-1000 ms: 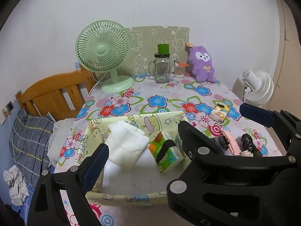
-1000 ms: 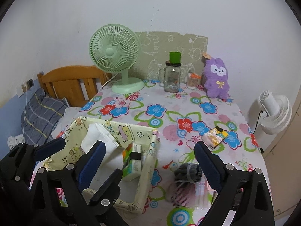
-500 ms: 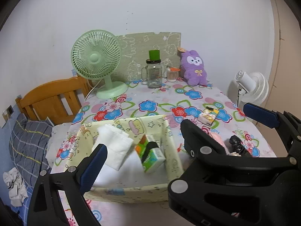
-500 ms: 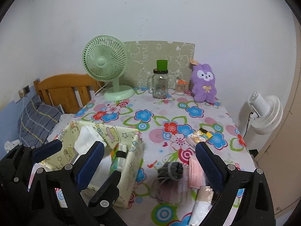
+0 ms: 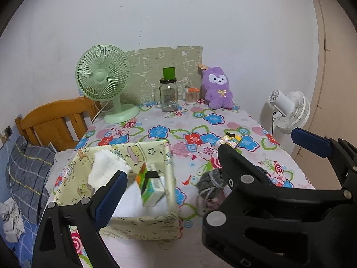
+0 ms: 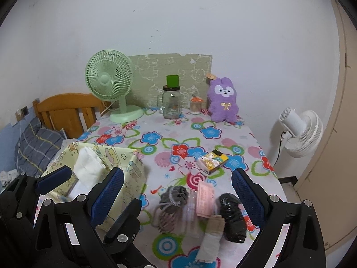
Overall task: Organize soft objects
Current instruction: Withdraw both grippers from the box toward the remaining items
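On the flowered desk [image 6: 156, 134]: fabric box [image 5: 138, 221] holding towel [image 5: 104, 169] and tissue pack [image 5: 151, 189]; loose socks [image 6: 171, 201] alongside, awaiting sorting; left tool [image 5: 169, 192] and right tool [image 6: 178, 194] both wide, empty.

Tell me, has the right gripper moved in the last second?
Yes. The right gripper has pulled back and risen: the green fan looks smaller, and the black bundle, earlier out of view, now lies below its open jaws.

my matt black plastic fingers [image 6: 250, 197], textured blue pads | printed pale-yellow cloth bin [image 6: 125, 156] | glossy black crinkled bag [image 6: 232, 214] | fuzzy purple plush rabbit [image 6: 223, 100]
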Demonstrator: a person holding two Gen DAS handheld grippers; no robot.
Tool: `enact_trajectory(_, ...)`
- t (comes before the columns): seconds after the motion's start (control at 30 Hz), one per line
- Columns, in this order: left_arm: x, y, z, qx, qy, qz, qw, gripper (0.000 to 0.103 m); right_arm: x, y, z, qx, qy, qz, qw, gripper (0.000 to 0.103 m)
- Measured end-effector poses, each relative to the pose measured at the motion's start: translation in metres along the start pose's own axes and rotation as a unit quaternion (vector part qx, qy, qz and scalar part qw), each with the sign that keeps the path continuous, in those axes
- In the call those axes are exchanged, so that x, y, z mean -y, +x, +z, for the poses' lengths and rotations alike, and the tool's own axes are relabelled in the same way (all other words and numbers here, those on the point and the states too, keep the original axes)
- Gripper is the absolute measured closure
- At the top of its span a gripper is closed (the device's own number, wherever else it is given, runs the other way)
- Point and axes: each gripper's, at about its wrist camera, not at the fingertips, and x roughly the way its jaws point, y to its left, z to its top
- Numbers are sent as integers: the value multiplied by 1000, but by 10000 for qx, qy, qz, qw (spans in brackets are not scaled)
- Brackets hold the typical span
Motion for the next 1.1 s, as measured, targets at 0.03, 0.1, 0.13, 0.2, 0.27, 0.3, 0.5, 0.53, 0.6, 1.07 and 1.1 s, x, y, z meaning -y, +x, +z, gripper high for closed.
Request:
enact_trajectory(0.03,3,0,-1,4,1,-6,10000,5,3,-1,-1,0,3,-8,10000,4)
enact_trajectory(0.1,8,0,-2,12,10,-18,10000,5,8,-2,-4,2,20,-32,10000,4)
enact_trajectory(0.13,11,0,-3,14,12,-25,10000,5,11,-2,-5,-3,36,-44,10000,4)
enact_trajectory(0.2,16,1,-4,17,22,-38,10000,5,17,-3,-8,-5,56,-64,10000,4)
enact_trajectory(0.27,21,2,-6,12,29,-61,10000,5,21,-3,-11,-19,74,-91,9999,4)
enact_trajectory(0.3,24,3,-7,22,46,-73,10000,5,24,-3,-12,-16,83,-107,9999,4)
enact_trajectory(0.5,40,10,-8,-3,148,-184,9997,5,39,-2,-18,15,109,-189,9998,4)
enact_trajectory(0.53,42,11,-9,-18,159,-197,9997,5,42,-1,-19,7,116,-195,9997,4)
enact_trajectory(0.6,48,15,-10,-55,191,-244,9995,5,48,1,-21,-19,128,-213,9997,4)
enact_trajectory(1.07,72,47,-21,-374,302,-350,9982,5,77,25,-41,-319,291,-185,9989,4)
enact_trajectory(1.1,74,50,-22,-405,309,-339,9981,5,78,27,-42,-344,301,-185,9988,4)
